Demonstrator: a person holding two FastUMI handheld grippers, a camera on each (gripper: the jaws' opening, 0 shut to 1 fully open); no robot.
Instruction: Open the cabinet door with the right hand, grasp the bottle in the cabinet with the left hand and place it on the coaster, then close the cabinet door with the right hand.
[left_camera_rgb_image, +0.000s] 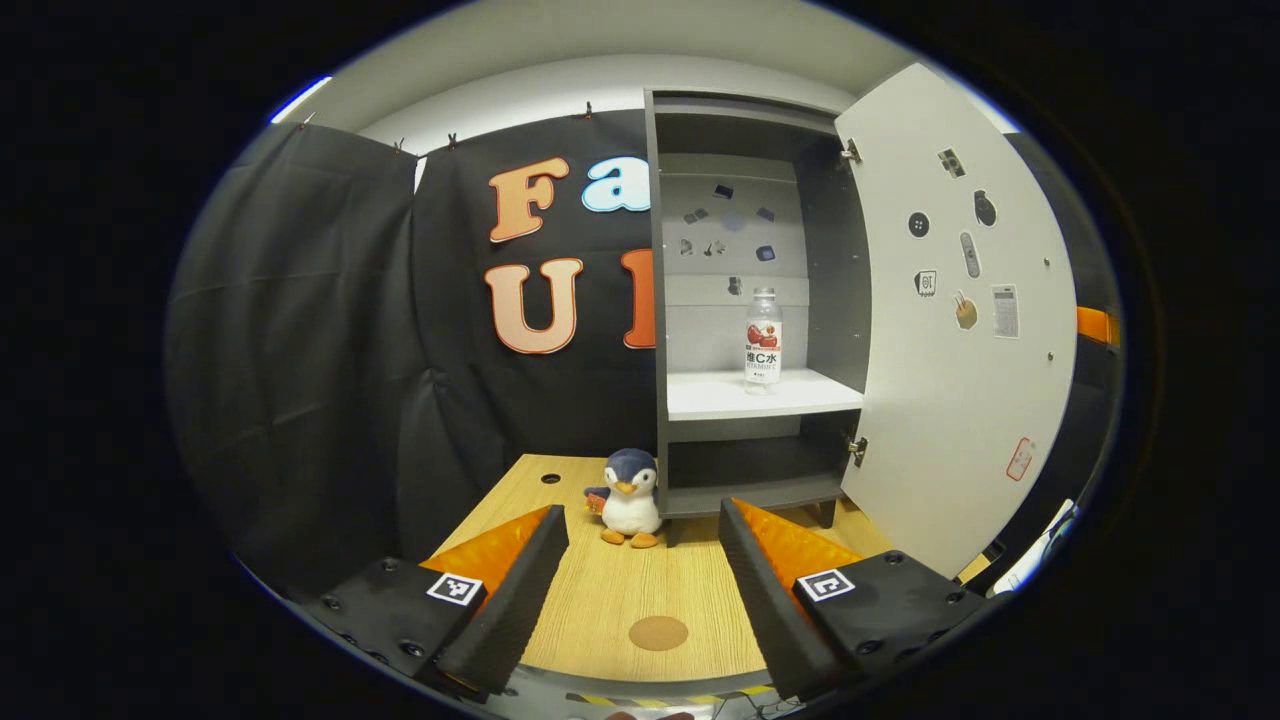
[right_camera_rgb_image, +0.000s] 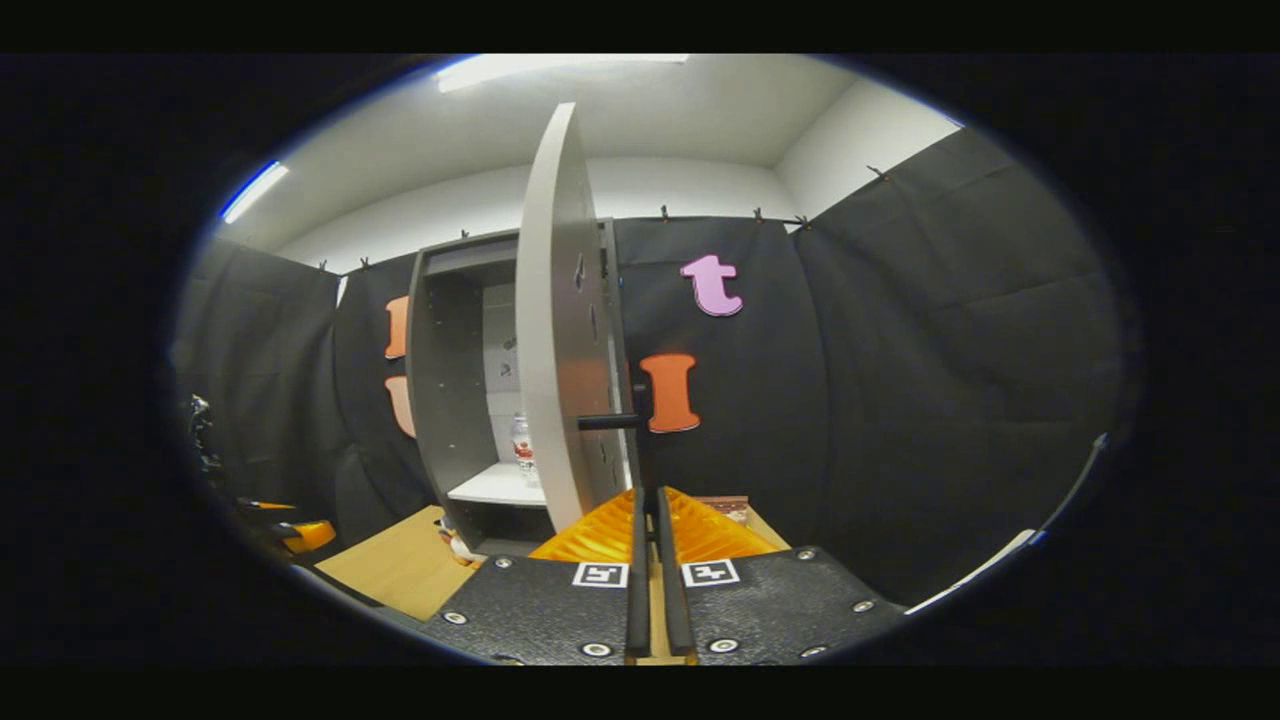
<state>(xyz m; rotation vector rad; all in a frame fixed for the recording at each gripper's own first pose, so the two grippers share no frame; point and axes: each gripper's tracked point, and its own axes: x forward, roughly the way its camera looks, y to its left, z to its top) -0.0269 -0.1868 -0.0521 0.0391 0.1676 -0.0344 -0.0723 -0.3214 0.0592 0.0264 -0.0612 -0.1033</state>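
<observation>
bottle: clear bottle (left_camera_rgb_image: 762, 338) with white-red label, upright on the cabinet's middle shelf (left_camera_rgb_image: 740, 394), toward the shelf's right half, long axis vertical; also seen past the door edge in the right gripper view (right_camera_rgb_image: 521, 447)
cabinet: grey cabinet (left_camera_rgb_image: 660, 300) stands at the back of the surface, lower compartment looks bare
door: cabinet door (left_camera_rgb_image: 950, 330) swung wide open on right-side hinges, stickers on its inner face; right gripper view meets it nearly edge-on (right_camera_rgb_image: 553, 330), dark bar handle (right_camera_rgb_image: 608, 422) sticking out
left hand-held gripper: left hand-held gripper (left_camera_rgb_image: 643, 585) fingers spread wide, holding nothing, low over the surface front edge
right hand-held gripper: right hand-held gripper (right_camera_rgb_image: 650, 560) fingers pressed together with nothing between them, just below and in front of the handle, not touching it as far as I can tell
coaster: round brown coaster (left_camera_rgb_image: 658, 632) on the wooden surface (left_camera_rgb_image: 600, 590), right between the left fingers, near front edge
key relation: bottle lies ahead and above the left hand-held gripper, slightly right of its centreline, well apart; left is the nearer arm for it; upright axis suits a level side-on grasp
other: plush penguin (left_camera_rgb_image: 628, 497) on the surface in front of the cabinet's left post, left of the direct reach line
step: door opening looks done; bottle reach not yet begun, judging by the gap
</observation>
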